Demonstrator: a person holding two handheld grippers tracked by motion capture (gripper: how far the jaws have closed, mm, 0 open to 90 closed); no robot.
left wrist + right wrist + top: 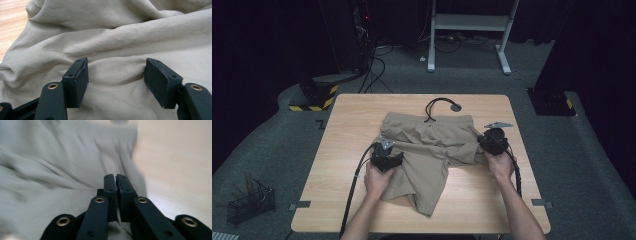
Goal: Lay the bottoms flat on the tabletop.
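Beige shorts (432, 145) lie crumpled on the wooden table (357, 115), one leg reaching toward the near edge. My left gripper (396, 160) rests at the shorts' left side, open, its pads astride a flat patch of cloth (112, 37) without pinching it; in the left gripper view the gripper (116, 75) stands wide. My right gripper (486, 142) is at the shorts' right edge. In the blurred right gripper view its jaws (116, 178) are pressed together over the cloth (50, 170), and a strip of fabric shows between them.
A black drawstring (434, 106) loops from the waistband toward the table's far edge. Bare wood lies right of the shorts (175, 170). On the floor, a wire basket (249, 202) stands at the left and a white desk frame (467, 22) behind.
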